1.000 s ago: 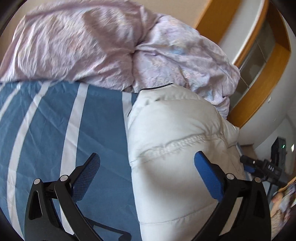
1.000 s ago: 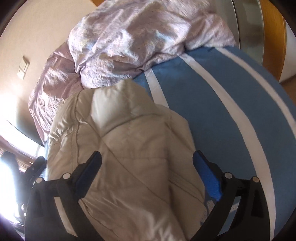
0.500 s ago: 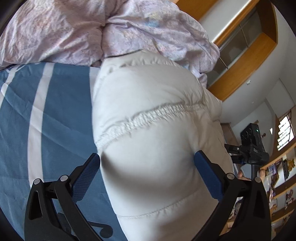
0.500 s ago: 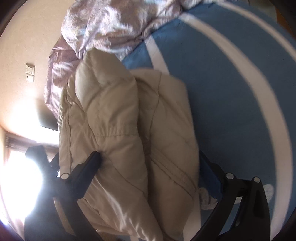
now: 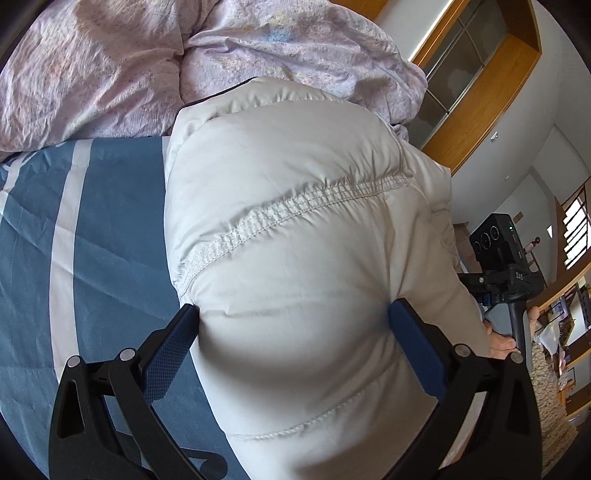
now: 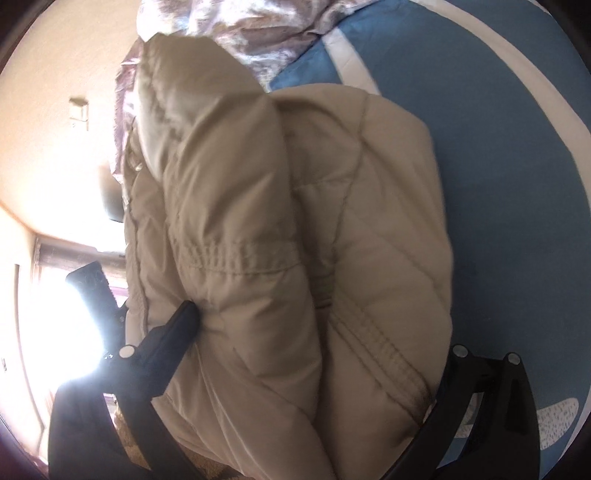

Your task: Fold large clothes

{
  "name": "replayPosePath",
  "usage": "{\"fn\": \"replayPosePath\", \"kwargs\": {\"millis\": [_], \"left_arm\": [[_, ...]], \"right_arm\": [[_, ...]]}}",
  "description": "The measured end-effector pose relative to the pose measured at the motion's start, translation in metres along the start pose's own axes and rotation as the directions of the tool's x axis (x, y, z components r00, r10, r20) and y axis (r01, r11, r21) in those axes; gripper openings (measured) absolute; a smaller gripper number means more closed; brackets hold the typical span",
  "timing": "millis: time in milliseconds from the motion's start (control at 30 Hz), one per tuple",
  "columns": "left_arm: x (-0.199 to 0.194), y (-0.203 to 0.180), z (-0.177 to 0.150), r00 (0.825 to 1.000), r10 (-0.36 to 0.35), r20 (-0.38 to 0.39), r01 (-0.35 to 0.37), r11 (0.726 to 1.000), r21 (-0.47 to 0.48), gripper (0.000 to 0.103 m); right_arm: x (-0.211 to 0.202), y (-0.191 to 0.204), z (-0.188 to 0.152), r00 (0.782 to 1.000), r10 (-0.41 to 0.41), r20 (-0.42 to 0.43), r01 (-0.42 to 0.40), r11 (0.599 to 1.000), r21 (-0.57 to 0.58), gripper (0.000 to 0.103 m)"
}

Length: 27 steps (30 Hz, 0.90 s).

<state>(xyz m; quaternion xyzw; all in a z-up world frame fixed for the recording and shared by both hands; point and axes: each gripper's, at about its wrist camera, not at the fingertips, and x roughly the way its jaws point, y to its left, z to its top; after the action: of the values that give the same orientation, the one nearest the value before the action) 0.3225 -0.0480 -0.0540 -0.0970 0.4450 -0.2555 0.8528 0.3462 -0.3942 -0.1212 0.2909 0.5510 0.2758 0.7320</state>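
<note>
In the left wrist view we see the puffy cream jacket (image 5: 295, 258) filling the centre of the frame, lying on the blue bedsheet (image 5: 110, 236) with its pale stripes, its far end against the crumpled pink duvet (image 5: 110, 66) along the top of the frame. Our left gripper (image 5: 293, 332) has its jaws spread wide, and the blue pads (image 5: 166, 362) press into the padded bulk from either side, the fabric bulging between them. At the right edge of that frame a hand (image 5: 498, 339) holds a black handle, with wooden cabinets (image 5: 476, 81) at the upper right. In the right wrist view the jacket (image 6: 288, 240) is doubled over on itself, one thick fold lying on another, occupying the centre and lower part of the frame with the bedsheet (image 6: 498, 129) to the right and the duvet (image 6: 240, 33) at the top. Our right gripper (image 6: 314, 343) straddles the bundle with jaws apart: the left finger (image 6: 177, 332) digs into the padding, while the right fingertip is hidden behind the jacket.
</note>
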Motion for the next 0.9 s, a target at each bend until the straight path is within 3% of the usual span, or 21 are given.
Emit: {"fn": "replayPosePath", "kwargs": {"millis": [267,533,767,900], "left_arm": [[0.0,0.001,-0.003,1.0,-0.01,0.017,0.01,1.0,-0.004,0.102],[-0.002,0.002,-0.007,0.997,-0.05,0.061,0.053,0.998,-0.046,0.099],[-0.018,-0.001,-0.005,0.992,-0.072,0.102,0.076,0.996,-0.037,0.079],[-0.025,-0.006,-0.007,0.99,-0.064,0.123,0.066,0.998,-0.011,0.074]], "right_arm": [[0.007,0.005,0.004,0.999,0.033,-0.009,-0.034,0.999,-0.041,0.101],[0.014,0.007,0.003,0.993,0.11,0.036,-0.107,0.992,-0.063,0.101],[0.003,0.005,-0.007,0.979,0.183,0.088,-0.173,0.979,-0.109,0.069],[0.0,0.014,-0.011,0.976,0.191,0.106,-0.175,0.974,-0.147,0.062]]}}
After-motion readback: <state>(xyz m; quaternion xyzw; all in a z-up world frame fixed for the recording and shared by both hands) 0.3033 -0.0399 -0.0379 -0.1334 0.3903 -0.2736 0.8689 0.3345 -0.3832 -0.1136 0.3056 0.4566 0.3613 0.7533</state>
